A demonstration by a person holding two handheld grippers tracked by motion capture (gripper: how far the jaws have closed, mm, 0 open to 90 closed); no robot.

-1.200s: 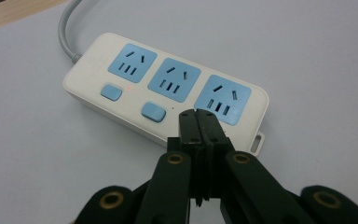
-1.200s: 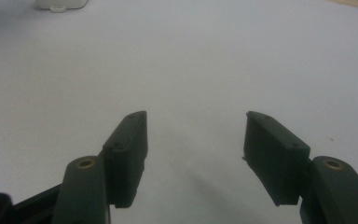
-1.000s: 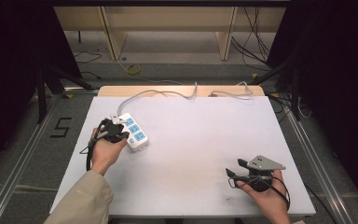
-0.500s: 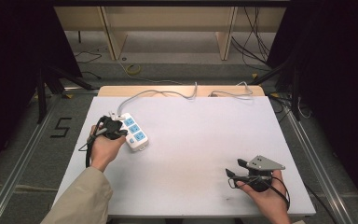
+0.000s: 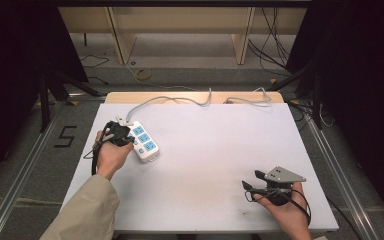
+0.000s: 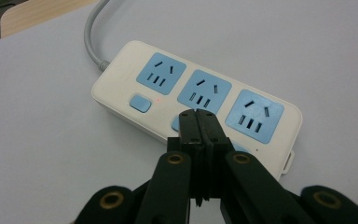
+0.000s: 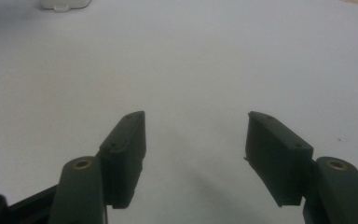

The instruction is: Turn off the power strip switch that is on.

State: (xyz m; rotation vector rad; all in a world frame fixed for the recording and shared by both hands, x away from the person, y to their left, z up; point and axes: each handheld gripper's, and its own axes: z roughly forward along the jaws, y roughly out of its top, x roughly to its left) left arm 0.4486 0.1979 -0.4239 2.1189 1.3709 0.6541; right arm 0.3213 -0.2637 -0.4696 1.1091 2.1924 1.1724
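1. At the far left of the desk (image 5: pixel 220 150) sits the power strip (image 5: pixel 143 141): white, three blue sockets, grey cord (image 5: pixel 170 99) running off the far edge.
2. Your left gripper (image 6: pixel 199 114) has its jaws pressed together with nothing between them. The tips are over the strip's near long side, right on the middle switch button (image 6: pixel 177 123), mostly hidden under them.
3. I can't tell from the left gripper view whether the tips actually touch the button or hover just above it.
4. The first blue button (image 6: pixel 140 103), by the cord end, is in the clear, with a small red dot just beside it. A third button peeks out to the right of the tips.
5. Your right gripper (image 7: pixel 195 140) is wide open, empty, parked at the near right of the desk, well apart from the strip.
6. My read on progress: you're mid-press on the middle switch. Whether the first one is already toggled I can't judge, since the sockets show no lights. The button nearest the strip's free end looks still to do.
7. Nothing is plugged in.
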